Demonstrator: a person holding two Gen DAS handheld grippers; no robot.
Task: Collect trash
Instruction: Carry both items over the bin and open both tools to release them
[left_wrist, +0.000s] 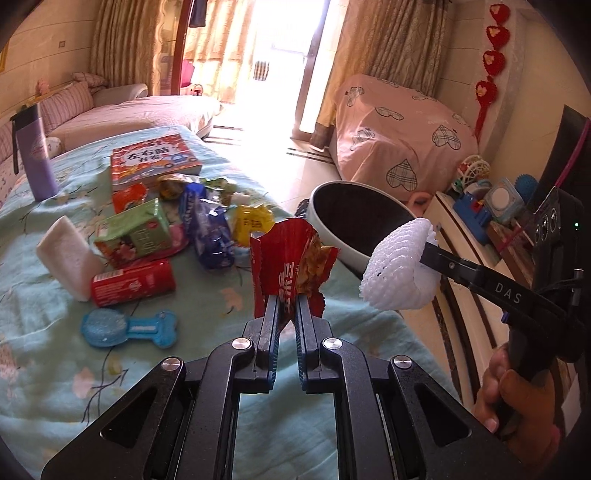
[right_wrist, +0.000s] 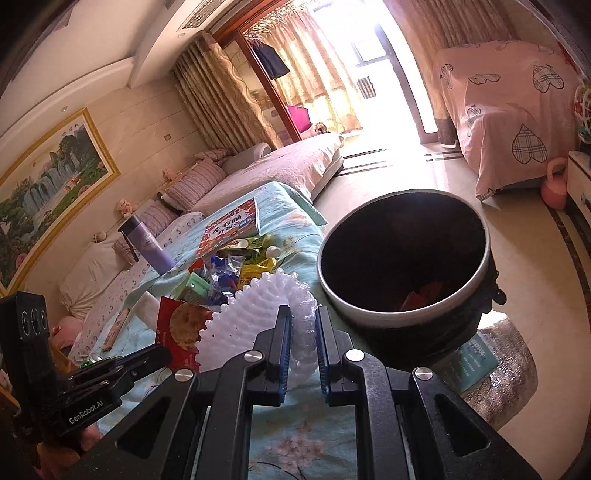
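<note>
My left gripper (left_wrist: 286, 299) is shut on a red snack wrapper (left_wrist: 291, 258) and holds it above the light-blue cloth, near the table's right edge. My right gripper (right_wrist: 302, 314) is shut on a white foam fruit net (right_wrist: 255, 317); the net also shows in the left wrist view (left_wrist: 397, 264), close to the bin's rim. The round bin (right_wrist: 404, 258) with a black inside stands beside the table's right edge and holds some red and orange scraps. A pile of wrappers (left_wrist: 207, 218) lies mid-table: green, blue, yellow.
On the cloth (left_wrist: 207, 321) lie a red box (left_wrist: 133, 282), a white tissue pack (left_wrist: 66, 254), a blue toy (left_wrist: 129, 328), a book (left_wrist: 155, 160) and a purple bottle (left_wrist: 35, 155). A cabinet with toys (left_wrist: 480, 206) stands right of the bin. A sofa is behind.
</note>
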